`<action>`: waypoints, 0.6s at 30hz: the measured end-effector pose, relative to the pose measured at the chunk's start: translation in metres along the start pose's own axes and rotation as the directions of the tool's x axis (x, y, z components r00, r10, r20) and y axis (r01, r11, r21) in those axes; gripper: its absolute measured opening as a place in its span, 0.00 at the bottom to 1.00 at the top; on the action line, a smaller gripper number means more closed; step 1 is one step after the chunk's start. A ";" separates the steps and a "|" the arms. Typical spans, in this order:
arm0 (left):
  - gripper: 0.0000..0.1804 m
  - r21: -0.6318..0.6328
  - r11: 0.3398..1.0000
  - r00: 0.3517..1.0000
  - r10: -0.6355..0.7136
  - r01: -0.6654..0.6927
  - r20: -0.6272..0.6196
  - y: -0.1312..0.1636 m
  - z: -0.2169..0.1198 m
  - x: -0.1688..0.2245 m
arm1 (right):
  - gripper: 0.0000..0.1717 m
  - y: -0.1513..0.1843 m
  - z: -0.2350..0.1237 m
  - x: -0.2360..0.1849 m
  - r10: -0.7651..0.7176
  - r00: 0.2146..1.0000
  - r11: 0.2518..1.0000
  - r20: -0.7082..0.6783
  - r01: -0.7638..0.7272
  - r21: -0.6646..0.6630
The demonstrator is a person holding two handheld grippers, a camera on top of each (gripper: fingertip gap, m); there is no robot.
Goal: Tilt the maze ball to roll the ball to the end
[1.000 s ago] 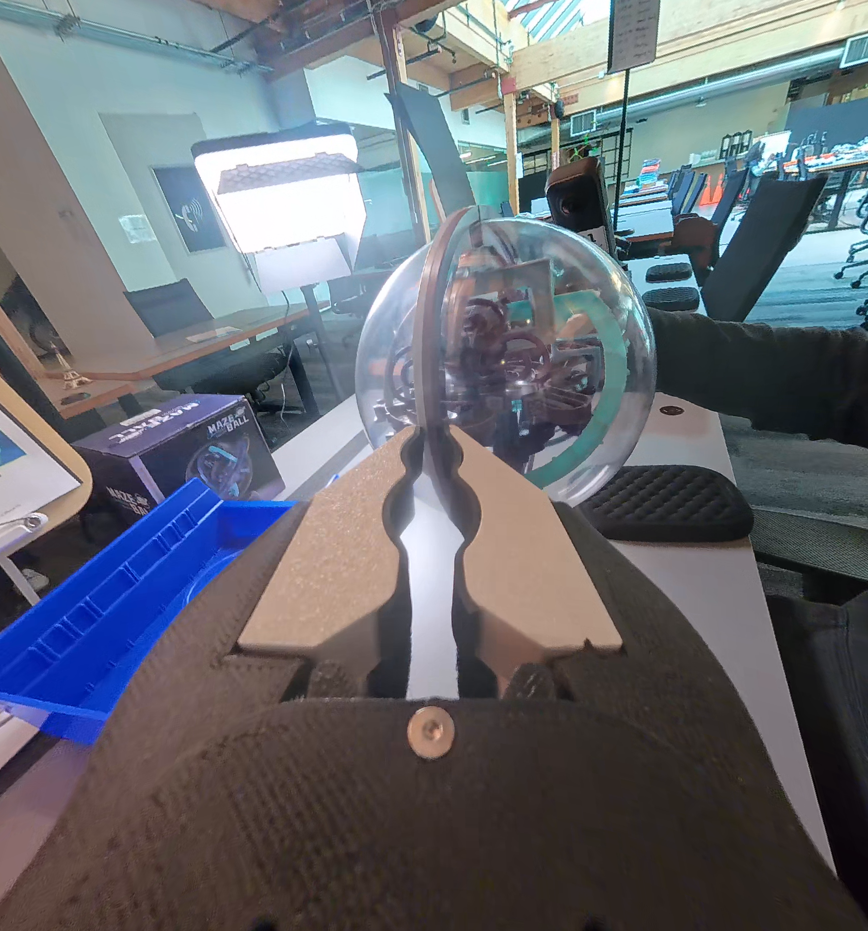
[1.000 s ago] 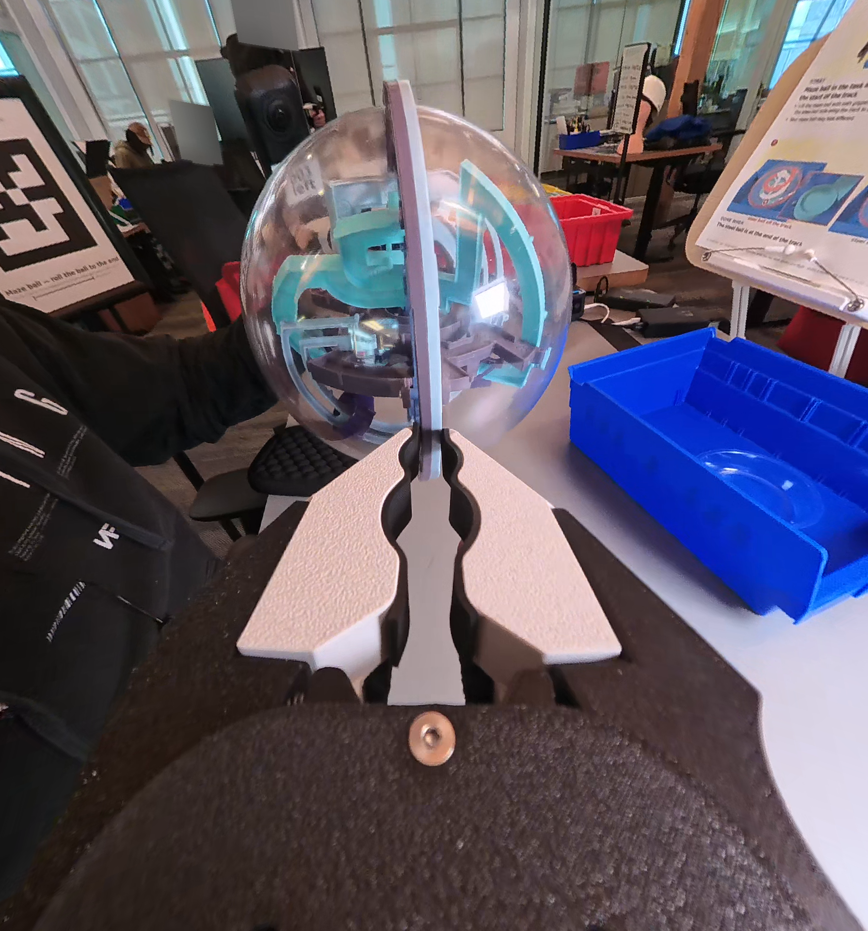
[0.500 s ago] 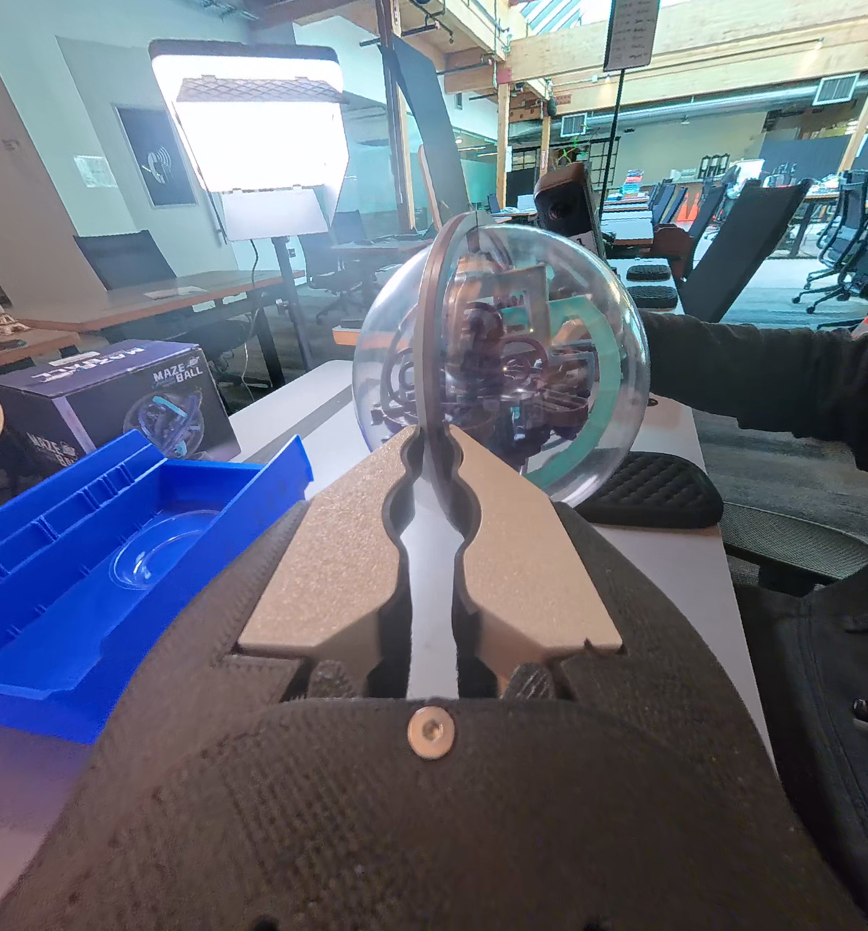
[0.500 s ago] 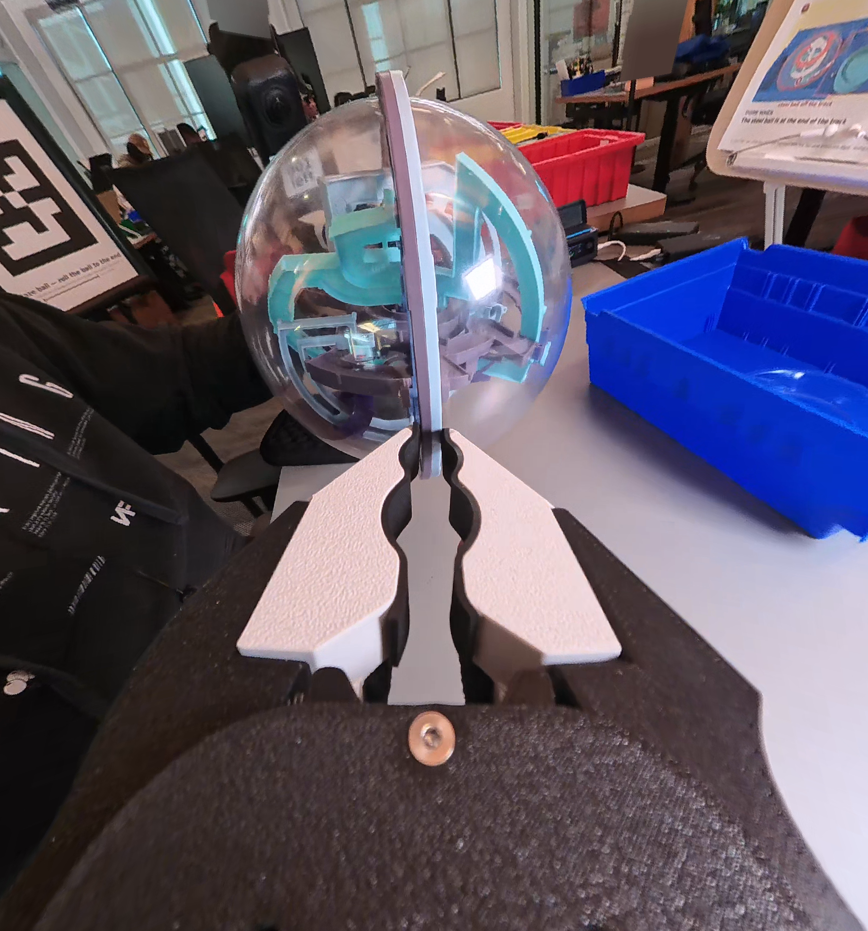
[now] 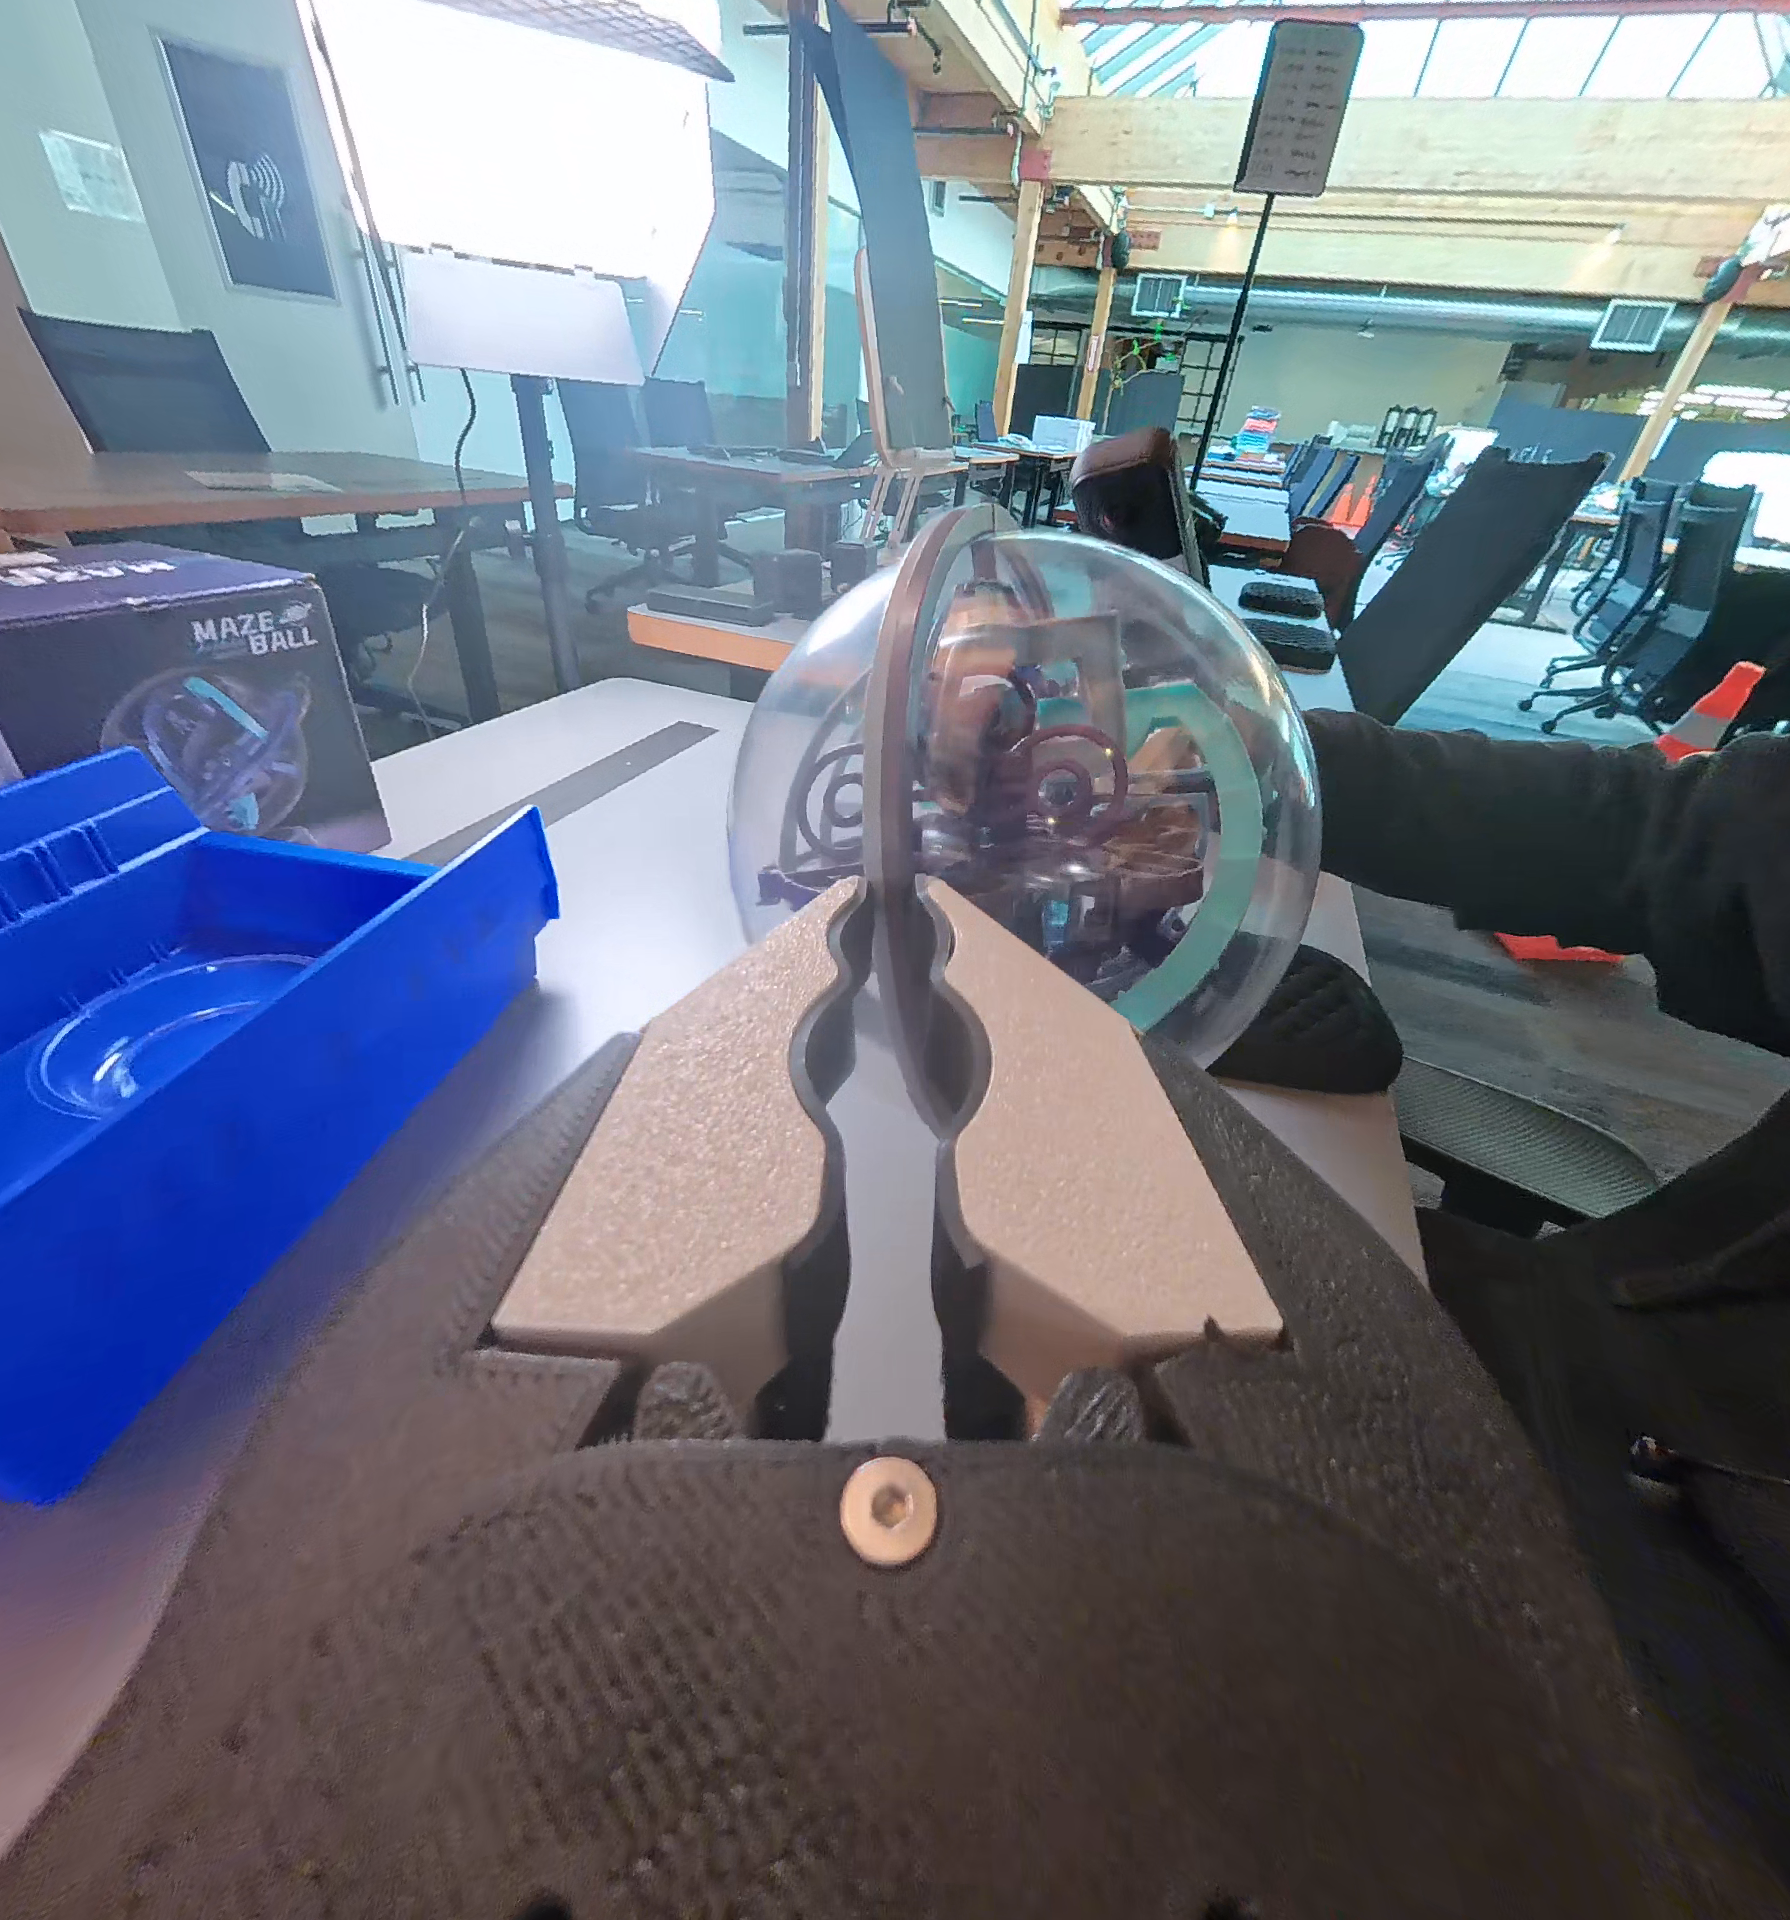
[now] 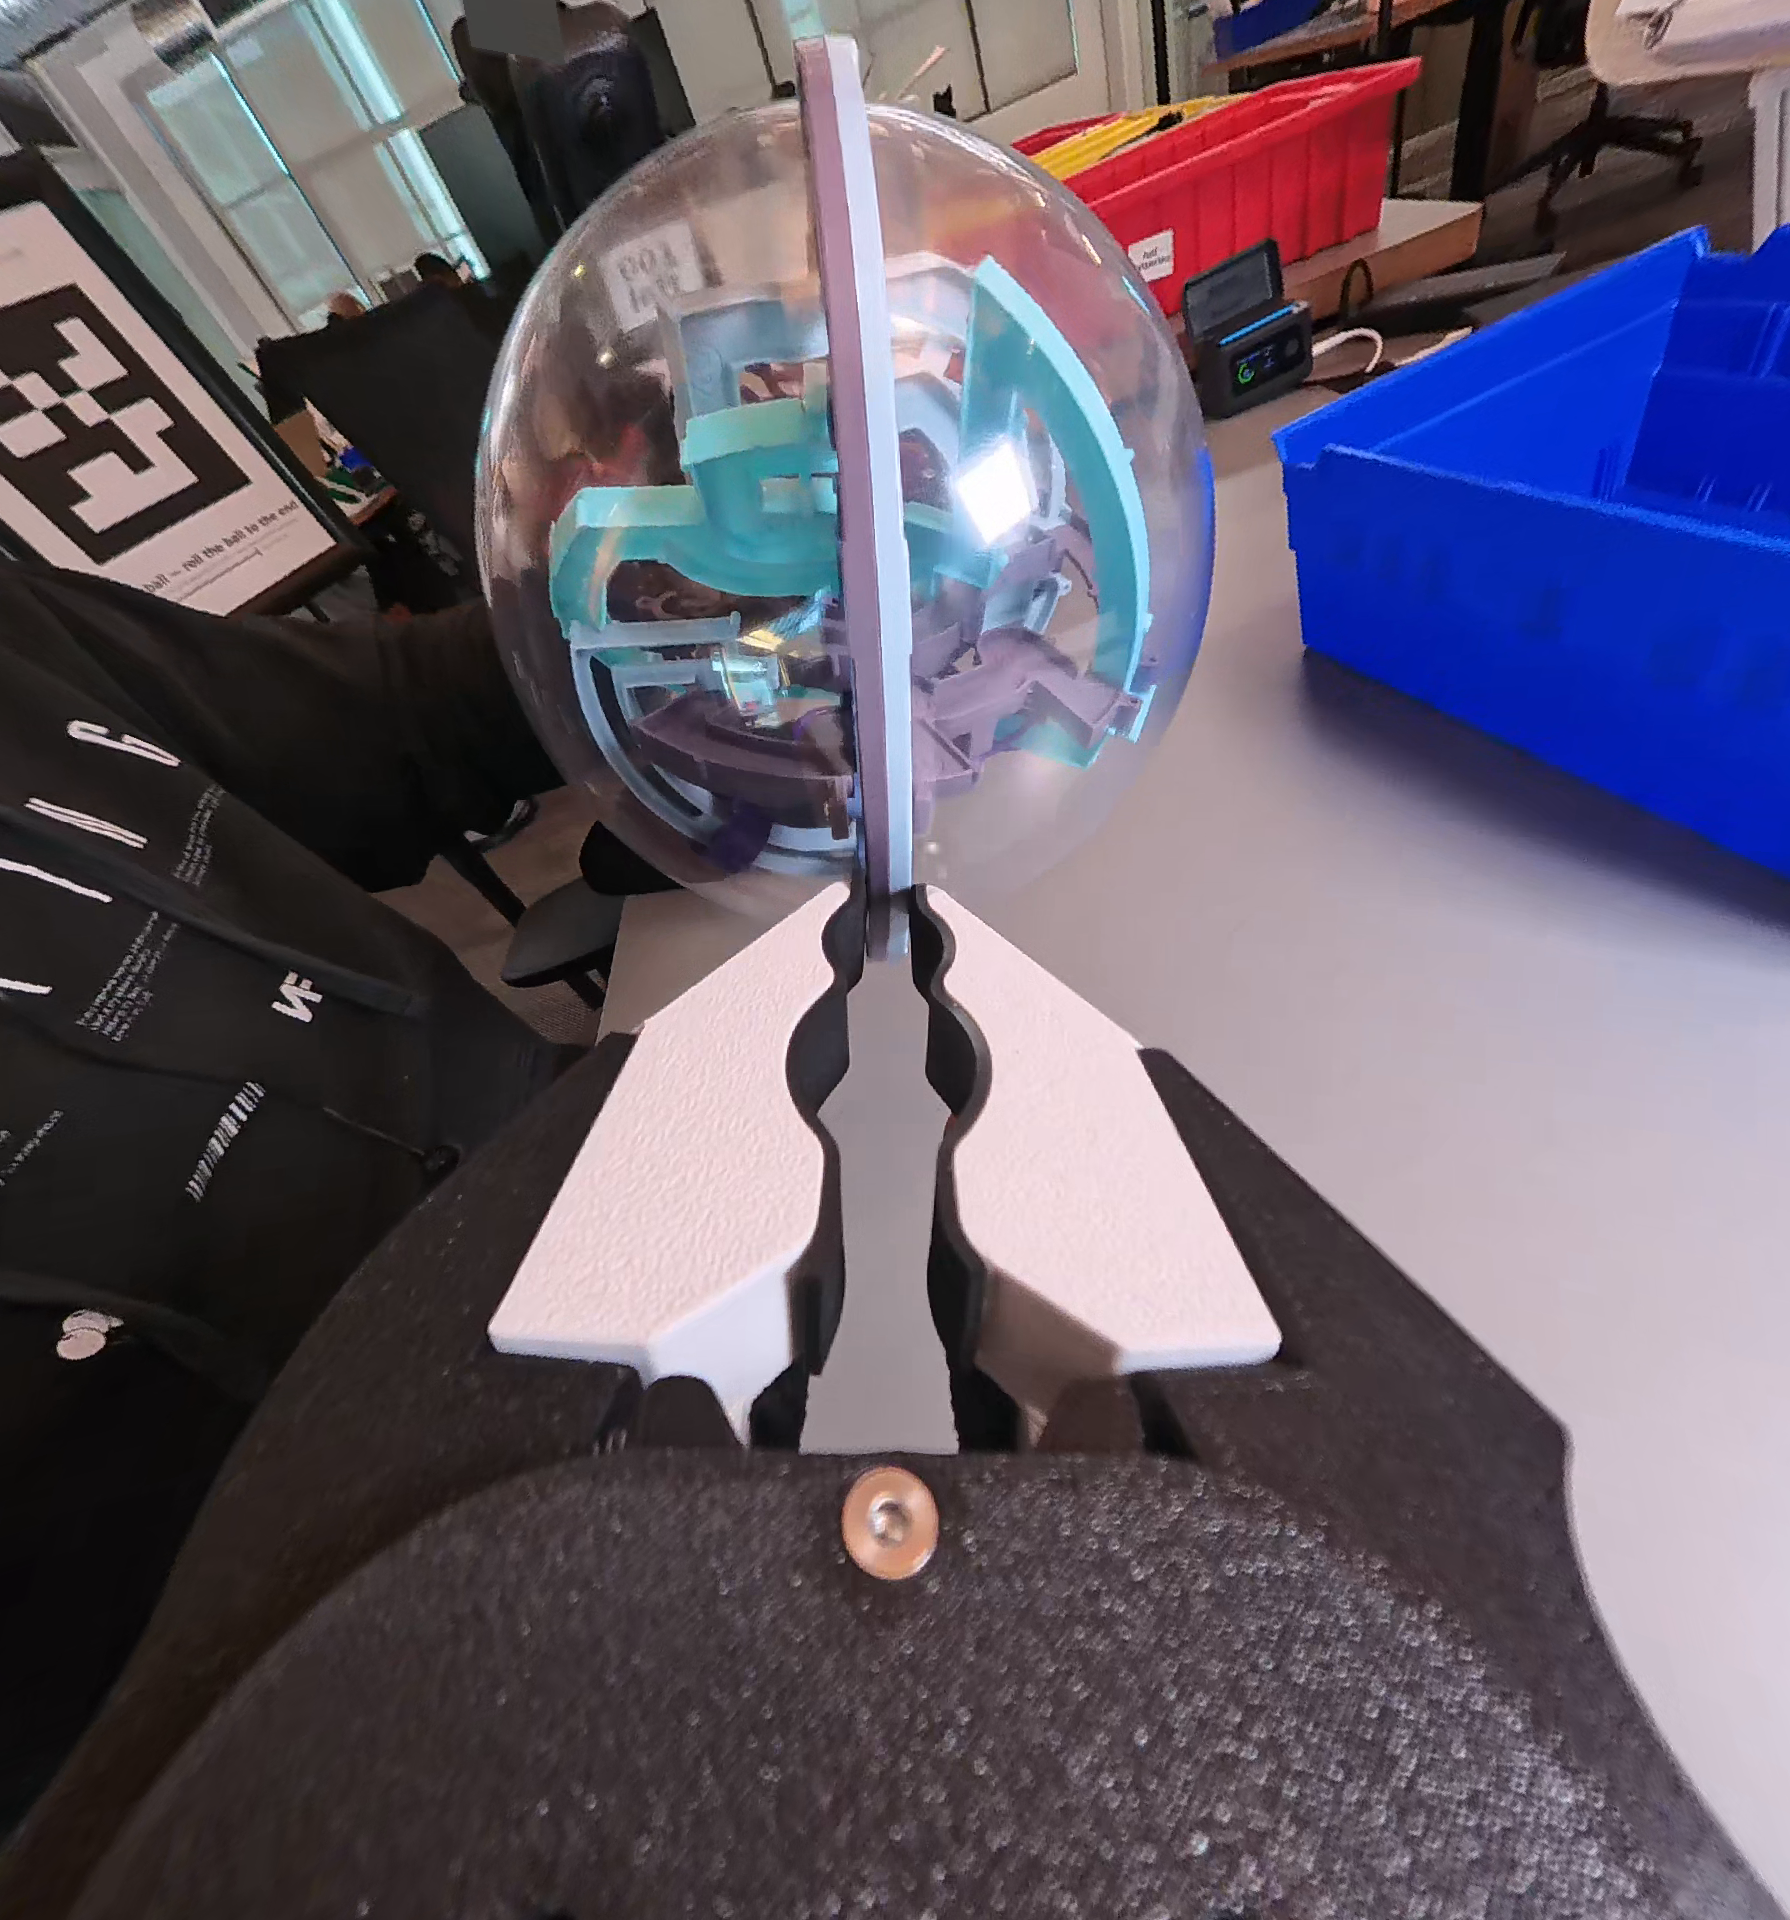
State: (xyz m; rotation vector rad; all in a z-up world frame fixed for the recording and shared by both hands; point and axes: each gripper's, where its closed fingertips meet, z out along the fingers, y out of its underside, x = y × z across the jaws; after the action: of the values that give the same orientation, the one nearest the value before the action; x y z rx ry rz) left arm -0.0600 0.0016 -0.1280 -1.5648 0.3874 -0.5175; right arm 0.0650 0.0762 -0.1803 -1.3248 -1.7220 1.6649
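Two grippers, both mine, clamped on one maze ball: left gripper with both pads pressed on the thin ring around the clear sphere, right gripper pinching the same ring from the opposite side. Ball is held in the air above the grey desk, clear of its top, ring upright, teal and purple tracks inside. Desk edge on the person's side runs close beneath the ball; beyond it sit a chair armrest and a dark sleeve. Bare desk surface lies between the ball and the blue bin, which stands well apart toward the desk's far side from the person. Left wrist view alone shows the bin's inside: one clear dome-shaped piece lying on its floor; also the dark printed carton just behind the bin, and a row of desks and office chairs beyond. Right wrist view alone shows a red bin on another table with yellow contents I cannot identify, a small dark device with a lit screen near the desk's far edge, and a black-and-white marker board past the sleeve.
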 end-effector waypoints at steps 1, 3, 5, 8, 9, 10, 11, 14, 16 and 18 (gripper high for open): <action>0.02 -0.002 1.000 1.000 -0.010 0.010 -0.003 0.002 0.000 0.000 | 0.03 0.003 0.001 0.000 0.006 1.000 1.000 0.005 -0.006 -0.005; 0.02 -0.009 1.000 1.000 -0.030 0.030 -0.001 0.005 0.001 -0.001 | 0.03 0.009 0.002 0.001 0.023 1.000 1.000 0.016 -0.022 -0.016; 0.02 -0.010 0.999 0.999 -0.043 0.043 -0.008 0.008 0.002 -0.002 | 0.03 0.013 0.003 0.002 0.042 0.999 0.999 0.027 -0.041 -0.019; 0.02 0.000 1.000 0.999 -0.030 0.030 -0.016 0.011 0.002 0.000 | 0.03 0.016 0.003 0.004 0.032 0.999 0.999 0.021 -0.032 -0.033; 0.02 0.011 1.000 1.000 -0.022 0.022 -0.018 0.011 0.002 0.000 | 0.03 0.015 0.002 0.004 0.020 1.000 0.999 0.019 -0.019 -0.034; 0.02 0.020 1.000 1.000 -0.016 0.017 -0.020 0.011 0.002 0.001 | 0.03 0.013 0.001 0.004 0.007 1.000 0.999 0.016 -0.006 -0.033; 0.02 0.027 1.000 1.000 -0.008 0.008 -0.023 0.010 0.002 0.001 | 0.03 0.011 0.000 0.003 -0.010 1.000 0.999 0.011 0.010 -0.031; 0.03 0.046 0.998 0.999 0.038 -0.037 -0.023 0.005 0.001 0.003 | 0.03 0.003 -0.003 0.001 -0.065 0.998 0.997 0.004 0.065 -0.029; 0.03 0.057 0.996 0.998 0.065 -0.064 -0.023 -0.001 0.000 0.005 | 0.03 -0.004 -0.005 -0.001 -0.094 0.996 0.995 0.002 0.094 -0.027; 0.03 0.076 0.993 0.995 0.092 -0.090 -0.024 -0.008 0.000 0.008 | 0.03 -0.011 -0.007 -0.003 -0.129 0.992 0.991 0.000 0.129 -0.021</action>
State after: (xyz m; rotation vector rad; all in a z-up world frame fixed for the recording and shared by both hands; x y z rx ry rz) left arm -0.0540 -0.0025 -0.1193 -1.4621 0.4531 -0.4782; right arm 0.0688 0.0792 -0.1679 -1.1970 -1.7890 1.5777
